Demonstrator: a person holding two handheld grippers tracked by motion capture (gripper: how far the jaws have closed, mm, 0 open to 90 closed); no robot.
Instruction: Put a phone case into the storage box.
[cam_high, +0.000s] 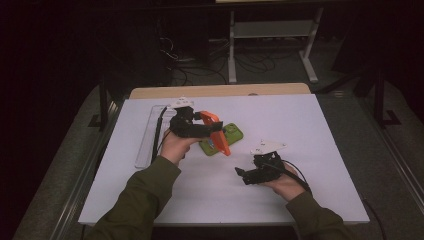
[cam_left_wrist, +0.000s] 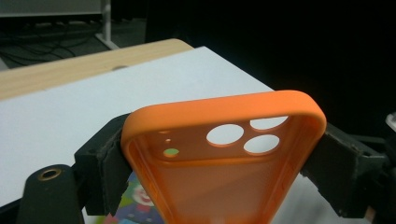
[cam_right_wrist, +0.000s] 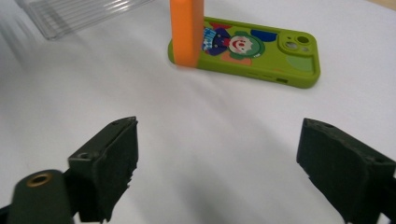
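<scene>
left gripper (cam_high: 212, 131): I have its jaws clamped across the width of the orange phone case (cam_left_wrist: 224, 154), pads pressing both side walls near the camera-hole end

orange phone case: lifted and tilted, lower end down by the green phone (cam_high: 222, 138) – in the right gripper view the orange edge (cam_right_wrist: 187, 32) stands upright against the green phone's near end (cam_right_wrist: 252, 51); I can't tell if it touches or just hovers

green phone: flat on the white table sheet (cam_high: 300, 130), cartoon-printed back up, between my two hands

right gripper (cam_high: 241, 173): jaws wide apart, nothing between them, low over the sheet, well short of the green phone

clear tray (cam_high: 150, 135): left of my left hand, out of the way

step in hand: my read – moving the orange case off or onto the green phone, right gripper free to steady it

how I do it well: keep the clamp on the walls, not the thin back; lift slowly so the soft case doesn't fold; bring the right jaws in along the sheet and pin the green phone by its long edges before pulling further

risk: case flexes and pops out of the pads – or the phone drags along with it
</scene>
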